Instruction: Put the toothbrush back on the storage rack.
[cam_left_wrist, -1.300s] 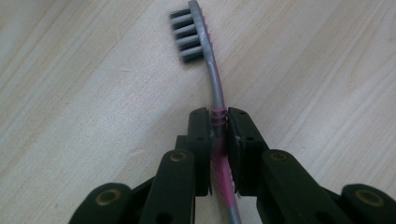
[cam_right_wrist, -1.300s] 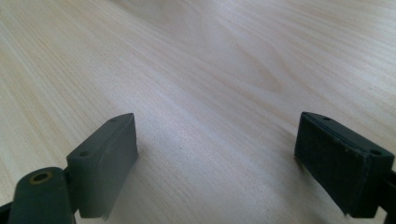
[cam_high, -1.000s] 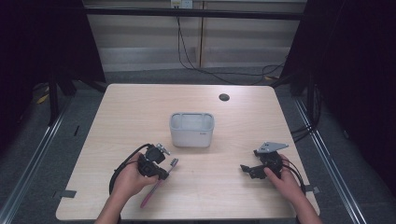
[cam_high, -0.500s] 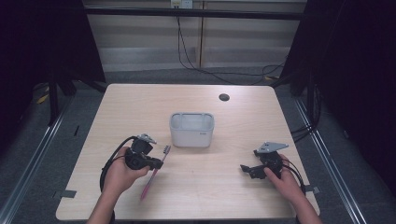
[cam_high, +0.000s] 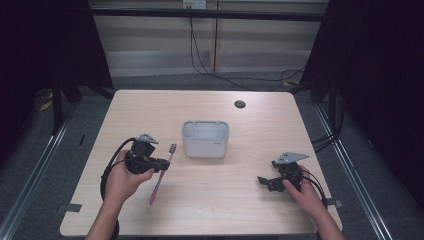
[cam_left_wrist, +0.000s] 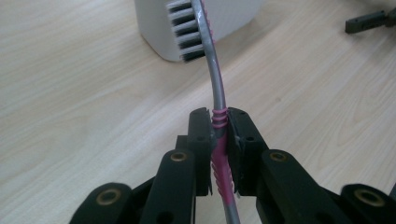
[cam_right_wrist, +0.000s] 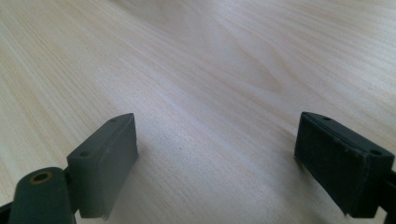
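Pink and grey, the toothbrush (cam_high: 162, 172) is clamped by its handle in the left gripper (cam_high: 159, 163), held near the bench's left edge, bristles toward the white container (cam_high: 205, 139) at mid-bench. Near the front right corner, the right gripper (cam_high: 266, 182) rests with jaws wide apart, nothing between them.

The left gripper (cam_high: 159, 163) sat in the person's left hand (cam_high: 121, 178), whose forearm came up from the near edge; its jaws pointed sideways toward the right gripper and were clamped together on a toothbrush (cam_left_wrist: 218, 135), the brush head past the jaw tips and the handle trailing back behind them. The right gripper (cam_high: 263, 181) lay low in the right hand (cam_high: 303, 191), aimed back toward the left one, its jaws spread wide with nothing between them.
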